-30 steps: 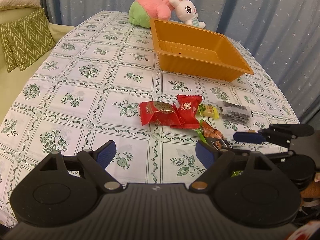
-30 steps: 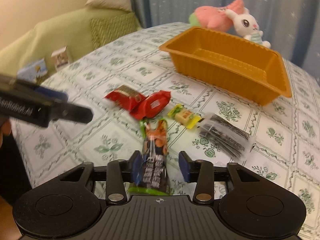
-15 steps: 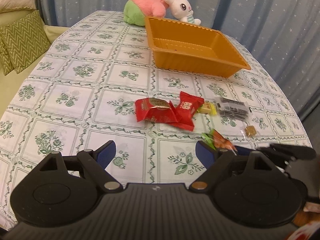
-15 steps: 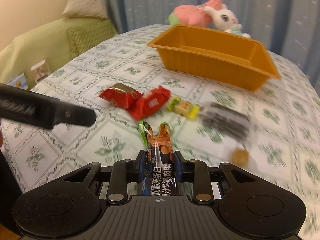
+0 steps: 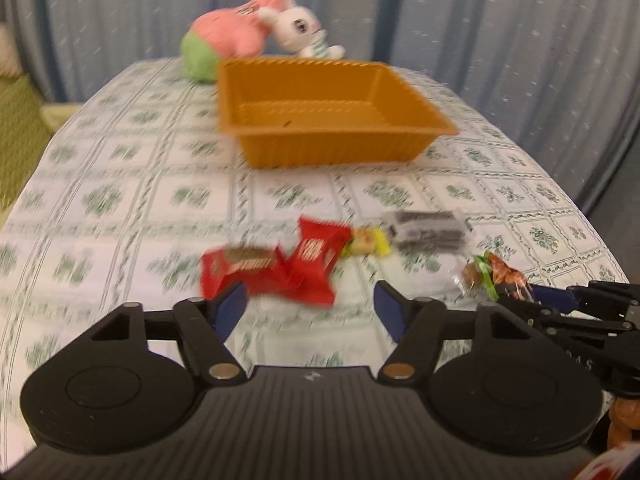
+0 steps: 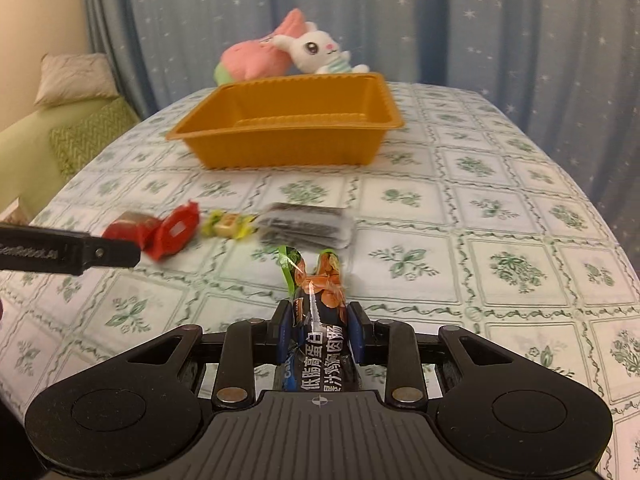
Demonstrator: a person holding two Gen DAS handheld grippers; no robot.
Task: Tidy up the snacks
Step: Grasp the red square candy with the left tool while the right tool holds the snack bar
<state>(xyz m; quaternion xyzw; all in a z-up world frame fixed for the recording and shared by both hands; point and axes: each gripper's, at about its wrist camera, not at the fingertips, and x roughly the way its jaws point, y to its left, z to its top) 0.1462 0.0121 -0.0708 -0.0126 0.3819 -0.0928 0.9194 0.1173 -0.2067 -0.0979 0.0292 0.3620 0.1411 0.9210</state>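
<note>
An empty orange tray (image 5: 328, 148) (image 6: 280, 148) stands at the far middle of the table. Two red snack packets (image 5: 280, 272) (image 6: 160, 232) lie in a row with a yellow candy (image 5: 368, 240) (image 6: 230, 224) and a dark clear-wrapped packet (image 5: 428, 230) (image 6: 306, 230). My left gripper (image 5: 306, 306) hovers just short of the red packets. Its jaws are closing, and the packets' near edge lies between the tips without touching the pads. My right gripper (image 6: 320, 320) is shut on a dark sausage stick (image 6: 318, 300) (image 5: 504, 276) with an orange and green end.
A pink plush (image 5: 228, 36) and a white rabbit plush (image 6: 316, 50) sit behind the tray against a blue curtain. A green sofa with cushions (image 6: 80, 136) lies off the table's left side. A small brown candy (image 5: 470, 274) lies near the right gripper.
My right gripper shut on the sausage stick and carried it off the cloth. My left gripper moved in on the red packets and its jaws narrowed.
</note>
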